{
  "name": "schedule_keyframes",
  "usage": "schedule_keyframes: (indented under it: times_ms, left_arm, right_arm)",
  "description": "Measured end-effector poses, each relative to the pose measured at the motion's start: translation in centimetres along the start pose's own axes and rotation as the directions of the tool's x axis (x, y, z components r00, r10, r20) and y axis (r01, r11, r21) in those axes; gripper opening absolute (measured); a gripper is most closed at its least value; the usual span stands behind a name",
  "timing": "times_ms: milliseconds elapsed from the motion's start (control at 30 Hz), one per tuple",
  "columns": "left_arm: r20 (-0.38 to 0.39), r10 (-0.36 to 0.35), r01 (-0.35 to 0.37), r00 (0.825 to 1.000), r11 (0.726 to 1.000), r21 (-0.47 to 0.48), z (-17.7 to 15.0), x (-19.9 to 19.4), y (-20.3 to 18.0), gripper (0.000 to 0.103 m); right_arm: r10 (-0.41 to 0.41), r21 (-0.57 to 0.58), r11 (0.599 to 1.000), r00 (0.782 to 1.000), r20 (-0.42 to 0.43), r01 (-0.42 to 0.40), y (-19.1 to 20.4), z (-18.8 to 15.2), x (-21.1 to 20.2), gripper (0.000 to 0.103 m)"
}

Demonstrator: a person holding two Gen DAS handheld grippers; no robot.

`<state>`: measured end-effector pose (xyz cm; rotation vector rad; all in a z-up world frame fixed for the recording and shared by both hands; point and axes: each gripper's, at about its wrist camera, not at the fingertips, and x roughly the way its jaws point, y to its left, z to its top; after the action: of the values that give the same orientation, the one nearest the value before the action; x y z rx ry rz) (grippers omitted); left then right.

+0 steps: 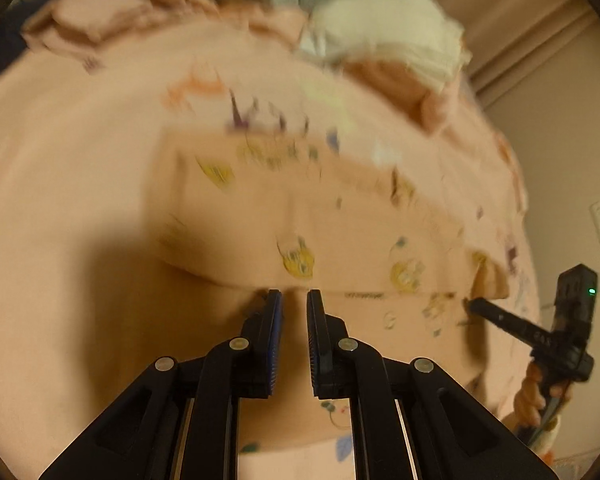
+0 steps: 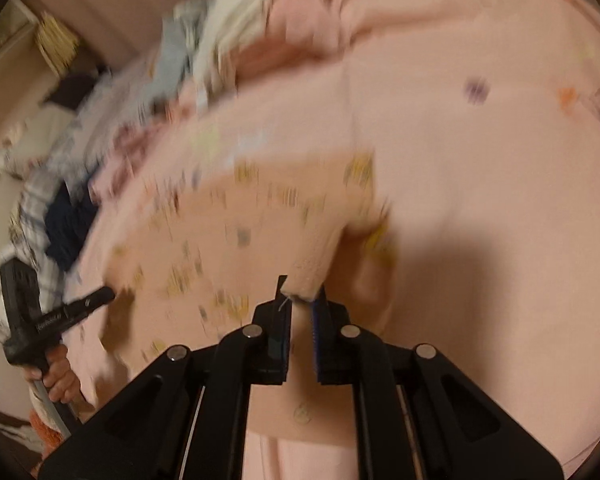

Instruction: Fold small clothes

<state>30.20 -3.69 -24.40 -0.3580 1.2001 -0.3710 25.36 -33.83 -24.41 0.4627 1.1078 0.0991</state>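
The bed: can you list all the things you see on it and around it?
garment: one, peach with yellow prints, on the bed, near edge in both jaws
cover: one, pink, under the garment
clothes pile: one, white, grey and pink, far side
dark cloth: one, navy, at the bed's edge
curtain: one, beige, behind
left gripper: black, shut on garment
right gripper: black, shut on garment
hands: two, on the handles

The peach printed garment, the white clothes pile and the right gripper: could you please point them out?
peach printed garment (image 1: pixel 300 216), left wrist view, its folded middle.
white clothes pile (image 1: pixel 384 36), left wrist view, its top.
right gripper (image 2: pixel 300 300), right wrist view, between fingertips.
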Motion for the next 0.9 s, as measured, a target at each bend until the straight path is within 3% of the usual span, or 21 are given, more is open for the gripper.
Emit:
schedule_keyframes:
  times_ms: [67,167,267,333,367,433,500,533,633,767,900]
  left_arm:
    - [-0.027,0.014,-0.014,1.0,1.0,0.005,0.0,1.4,-0.6,0.008]
    - [0.002,0.004,-0.004,1.0,1.0,0.031,0.9,1.1,-1.7,0.008]
    - [0.024,0.02,-0.02,0.999,1.0,0.007,4.4,2.1,-2.5,0.008]
    - [0.077,0.075,-0.072,0.994,0.996,-0.046,7.3,2.6,-2.2,0.008]
    - [0.114,0.115,-0.103,0.987,0.989,-0.104,9.0,2.0,-2.1,0.008]
    - [0.22,0.062,-0.028,0.974,0.987,-0.156,10.1,-0.9,-1.8,0.008]
    - [0.341,-0.011,0.055,0.94,0.991,-0.119,9.4,-4.5,-1.9,0.008]
    - [0.368,-0.004,0.037,0.93,0.996,-0.081,8.7,-6.0,-2.0,0.009]
    - [0.327,0.077,-0.074,0.942,0.997,-0.023,6.2,-7.2,-2.2,0.028]
    - [0.206,0.026,-0.031,0.978,0.999,0.023,3.0,-4.4,-1.0,0.029]
    - [0.085,-0.03,0.039,0.996,0.994,-0.105,4.8,2.2,-0.2,0.029]
  right_arm:
    - [0.018,0.009,1.0,0.999,-0.045,-0.018,0.3,-0.6,1.5,0.01]
    - [0.001,-0.041,0.999,0.999,-0.034,-0.002,1.1,-0.2,2.1,0.011]
    - [-0.072,-0.109,0.991,0.996,0.049,0.077,2.0,3.0,2.5,0.009]
    - [-0.082,-0.073,0.993,0.994,0.077,0.088,2.0,6.3,3.2,0.007]
    - [-0.107,-0.015,0.994,0.99,0.094,0.109,1.5,8.4,3.2,0.008]
    - [-0.101,0.059,0.994,0.985,0.14,0.094,0.9,10.6,1.7,0.011]
    - [-0.003,0.077,0.997,0.978,0.207,-0.013,0.7,10.1,-1.4,0.012]
    - [0.031,0.052,0.998,0.974,0.226,-0.044,0.8,9.5,-2.5,0.011]
    - [-0.036,-0.018,0.999,0.976,0.217,0.041,1.3,6.2,-4.8,0.014]
    - [-0.034,-0.021,0.999,0.989,0.143,0.037,0.5,2.0,-4.5,0.014]
    - [-0.058,-0.065,0.996,0.997,0.051,0.062,1.4,1.8,-0.6,0.017]
